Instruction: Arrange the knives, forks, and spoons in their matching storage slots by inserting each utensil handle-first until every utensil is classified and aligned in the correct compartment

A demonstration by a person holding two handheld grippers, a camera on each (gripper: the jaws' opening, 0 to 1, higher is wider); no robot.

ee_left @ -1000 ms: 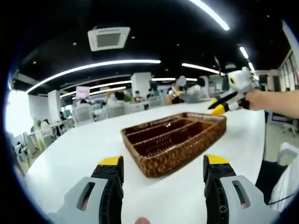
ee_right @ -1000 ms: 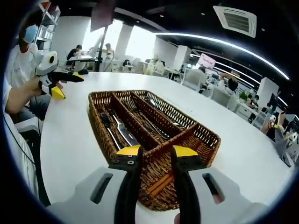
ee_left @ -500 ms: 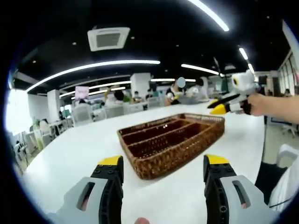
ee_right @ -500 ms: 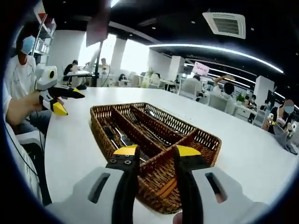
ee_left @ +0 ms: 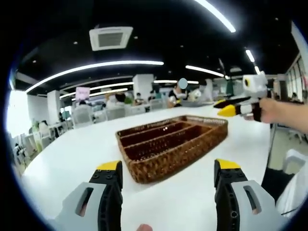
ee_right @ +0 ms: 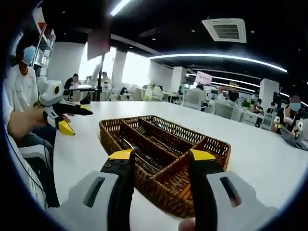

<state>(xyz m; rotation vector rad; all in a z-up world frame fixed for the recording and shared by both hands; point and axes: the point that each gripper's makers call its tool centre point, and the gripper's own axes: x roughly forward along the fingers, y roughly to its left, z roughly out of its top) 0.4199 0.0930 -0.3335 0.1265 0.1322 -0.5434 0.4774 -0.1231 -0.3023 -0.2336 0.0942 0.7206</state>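
A brown wicker cutlery basket (ee_left: 192, 143) with long slots lies on the white table (ee_left: 67, 159). In the right gripper view the basket (ee_right: 214, 147) is just past my jaws, and metal utensils (ee_right: 142, 158) lie inside its slots. My left gripper (ee_left: 168, 166) is open wide with nothing between its jaws, short of the basket's near end. My right gripper (ee_right: 160, 155) is open too, hovering at the basket's other end. The right gripper (ee_left: 236, 107) also shows beyond the basket, held by a hand (ee_left: 281, 113). The left gripper (ee_right: 65, 114) shows at the table's left side.
The white table (ee_right: 262, 159) runs wide around the basket on all sides. A person in white (ee_right: 19, 84) is at the table's left edge. Office desks, chairs and seated people fill the background behind the table.
Both views have dropped lower and tilted more level with the table. My right gripper's jaws stand wider apart than a second ago. The basket and utensils have not moved.
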